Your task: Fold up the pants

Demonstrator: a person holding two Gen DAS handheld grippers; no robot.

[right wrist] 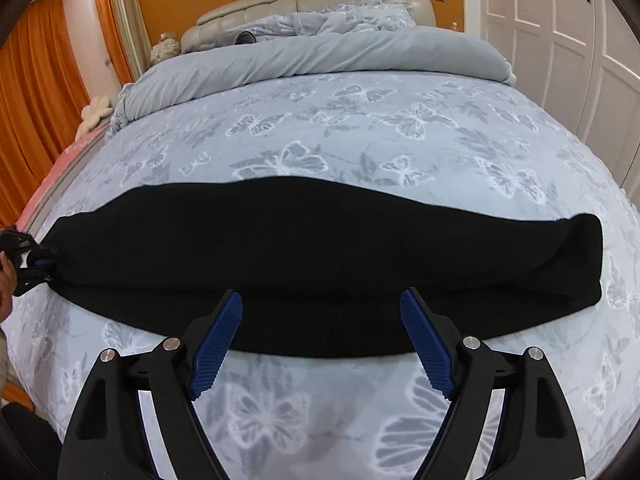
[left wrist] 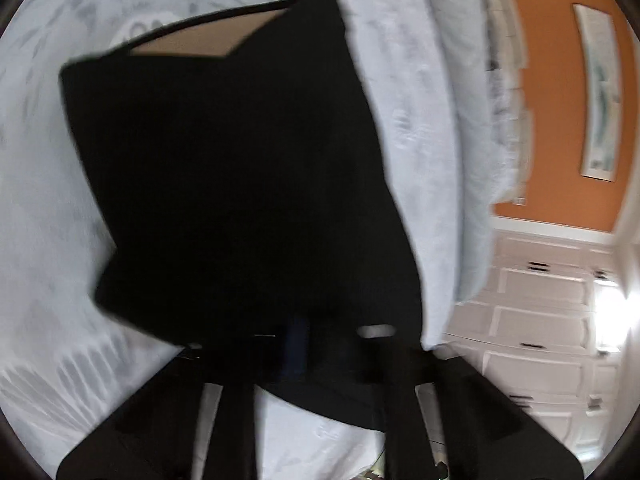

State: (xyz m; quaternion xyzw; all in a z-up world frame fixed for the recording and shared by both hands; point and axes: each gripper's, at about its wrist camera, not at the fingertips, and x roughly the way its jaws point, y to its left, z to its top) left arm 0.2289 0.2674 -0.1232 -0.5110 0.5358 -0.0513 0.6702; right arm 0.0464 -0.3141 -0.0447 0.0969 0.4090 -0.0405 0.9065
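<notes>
Lying across the bed (right wrist: pixel 360 128), the black pants (right wrist: pixel 320 256) form a long, folded band running left to right on the butterfly-print cover. The right gripper (right wrist: pixel 322 316) hovers at the near long edge of that band, its blue-padded fingers (right wrist: pixel 218 344) spread wide with cloth between their tips but nothing clamped. At the band's far left end, the left gripper (right wrist: pixel 34 262) meets the fabric; a bit of the person's hand shows beside it at the frame edge.

The left wrist view is blurred. There the pants (left wrist: pixel 240 184) fill most of the frame as a broad dark shape hanging or stretching away from the left gripper (left wrist: pixel 316 344), with a tan lining patch (left wrist: pixel 200 40) showing at the far end. The dark fingers merge with the dark cloth, so I cannot tell how far they are apart or whether they pinch it.

No readable writing or label appears in either view.

Only the right wrist view shows the padded headboard (right wrist: pixel 304 4), the rolled grey duvet (right wrist: pixel 312 56), the orange curtains (right wrist: pixel 36 88) and the pants' full length. Only the left wrist view shows a framed picture (left wrist: pixel 600 92) on the orange wall. White panelled wardrobe doors (right wrist: pixel 560 32) appear in both.
</notes>
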